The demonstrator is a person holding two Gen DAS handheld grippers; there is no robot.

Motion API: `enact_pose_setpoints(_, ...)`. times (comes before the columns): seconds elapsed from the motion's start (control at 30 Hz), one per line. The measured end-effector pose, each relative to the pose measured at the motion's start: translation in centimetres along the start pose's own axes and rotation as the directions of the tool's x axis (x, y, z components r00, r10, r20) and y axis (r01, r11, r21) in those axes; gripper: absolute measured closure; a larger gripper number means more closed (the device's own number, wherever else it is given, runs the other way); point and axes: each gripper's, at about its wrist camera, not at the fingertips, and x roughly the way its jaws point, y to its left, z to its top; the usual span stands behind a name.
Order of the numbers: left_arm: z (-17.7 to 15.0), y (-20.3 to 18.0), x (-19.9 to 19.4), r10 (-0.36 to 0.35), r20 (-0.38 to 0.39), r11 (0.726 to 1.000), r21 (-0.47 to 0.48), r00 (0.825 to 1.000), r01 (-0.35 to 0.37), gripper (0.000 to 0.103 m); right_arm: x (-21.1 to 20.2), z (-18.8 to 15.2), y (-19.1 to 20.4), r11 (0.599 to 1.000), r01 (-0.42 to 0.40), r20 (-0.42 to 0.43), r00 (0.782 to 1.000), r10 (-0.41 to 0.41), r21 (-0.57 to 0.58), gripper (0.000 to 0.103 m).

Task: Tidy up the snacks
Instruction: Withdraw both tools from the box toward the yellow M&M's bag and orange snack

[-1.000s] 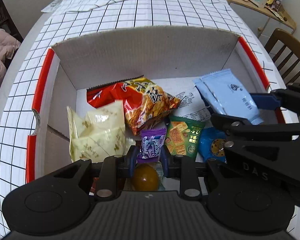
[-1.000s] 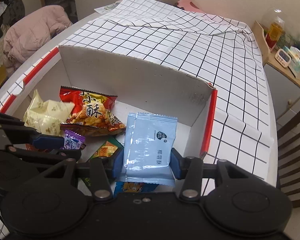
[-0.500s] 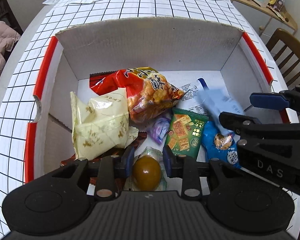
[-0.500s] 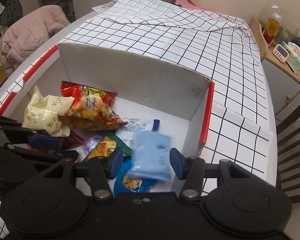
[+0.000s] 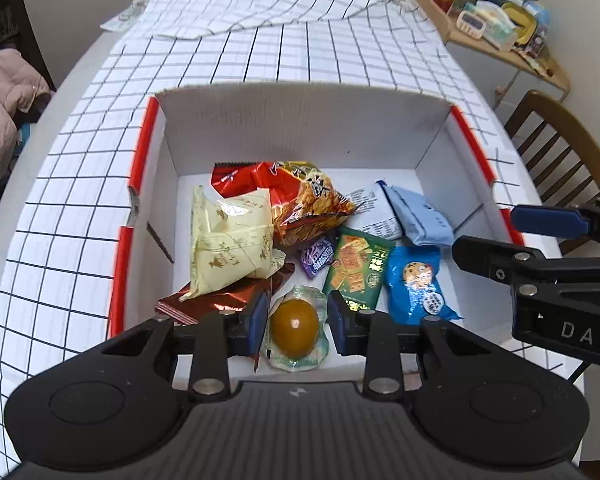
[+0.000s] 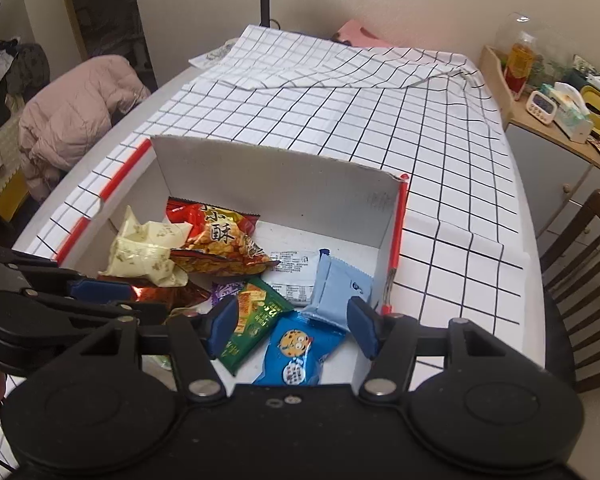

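A round table draped in a white black-grid tablecloth [image 5: 284,52] is filling both views, and one open white cardboard box [image 5: 300,128] with red edges is sitting on it. The box is holding nine snack packets, as far as the overlap lets me count. One clear-wrapped brown egg [image 5: 294,330] is lying nearest the camera in the left wrist view. Beside it one green cracker packet [image 5: 356,268] and one bright blue cookie packet [image 5: 416,284] are lying side by side, touching. One small purple packet [image 5: 318,254] is wedged between the green one and one large red-orange chip bag [image 5: 304,200]. One cream packet [image 5: 230,244] is leaning on the chip bag and resting over one dark red foil packet [image 5: 224,300]. One pale blue packet [image 5: 418,218] is lying toward the right wall, overlapping one white printed packet [image 5: 374,212].

The left gripper [image 5: 296,322] is hovering above the egg with its jaws apart, gripping nothing. The right gripper [image 6: 290,326] is hanging over the blue cookie packet and the green packet with its jaws spread wide, also holding nothing.

Further out, one wooden chair [image 6: 580,264] is standing at the table's right, one cluttered side shelf [image 6: 556,108] beyond it, and one pink jacket [image 6: 76,112] is heaped to the left.
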Motion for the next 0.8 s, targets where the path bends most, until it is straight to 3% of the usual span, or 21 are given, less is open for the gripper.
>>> enact_pose_setpoints(0.23,-1.3,0.5,-3.6,-0.027,0.060,1.000,0.017,0.998,0.026,0.070,-3.5,-1.4,1.3,1.000,0.016,0.048,0.999,-0.017,0.015,0.041)
enact_pose_setpoints(0.37,-2.4,1.0,-5.8,-0.040,0.109,0.999,0.030,0.993,0.037,0.054,-5.5,-2.3,2.2,0.999,0.015,0.073,0.997,-0.017,0.032,0.041)
enact_pose_setpoints(0.43,-3.0,1.1,-6.9,-0.048,0.124,0.998,0.042,0.991,0.043,0.054,-6.3,-2.8,2.9,0.999,0.017,0.084,0.996,-0.020,0.035,0.040)
enact_pose_setpoints(0.57,-4.1,1.5,-8.9,-0.053,0.153,0.997,0.065,0.987,0.043,0.054,-8.0,-3.9,3.9,0.998,0.013,0.115,0.993,-0.019,0.056,0.029)
enact_pose_setpoints(0.8,-6.2,2.8,-11.7,-0.066,0.190,0.995,0.090,0.980,0.049,0.054,-10.2,-5.9,5.9,0.996,-0.024,0.150,0.989,0.010,0.090,0.024)
